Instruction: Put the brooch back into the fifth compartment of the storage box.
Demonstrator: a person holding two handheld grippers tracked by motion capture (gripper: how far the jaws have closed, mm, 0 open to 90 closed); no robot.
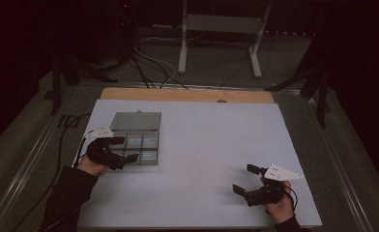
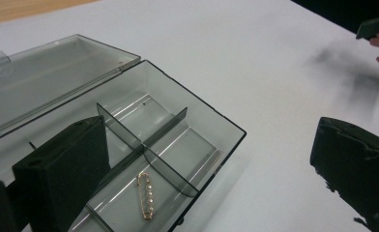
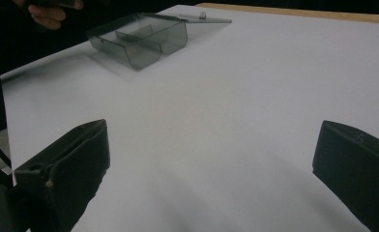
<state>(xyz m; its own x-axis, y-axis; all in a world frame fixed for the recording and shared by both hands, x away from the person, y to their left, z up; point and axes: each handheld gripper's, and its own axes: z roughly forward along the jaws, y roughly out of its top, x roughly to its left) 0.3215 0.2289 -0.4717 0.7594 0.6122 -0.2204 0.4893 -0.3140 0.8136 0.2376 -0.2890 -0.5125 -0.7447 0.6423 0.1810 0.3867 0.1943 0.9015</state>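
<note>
High view: your left gripper (image 1: pixel 125 149) sits at the near left edge of the clear compartment box (image 1: pixel 140 145), jaws spread, one over the box's near-left part, the other just at its near rim. The box's lid (image 1: pixel 136 121) lies open flat behind it on the white table (image 1: pixel 202 145). Your right gripper (image 1: pixel 244 180) rests well apart, near the table's near right corner, jaws spread, nothing between them.

Left gripper view: your jaws stand wide; the left one overlaps the box (image 2: pixel 197 145). A gold safety pin (image 2: pixel 146 195) with pale beads lies flat in the nearest compartment, beside the divider.

Right gripper view: your jaws stand wide over bare table (image 3: pixel 236 111). The box (image 3: pixel 139 38) sits far off, lid (image 3: pixel 202 18) open.
</note>
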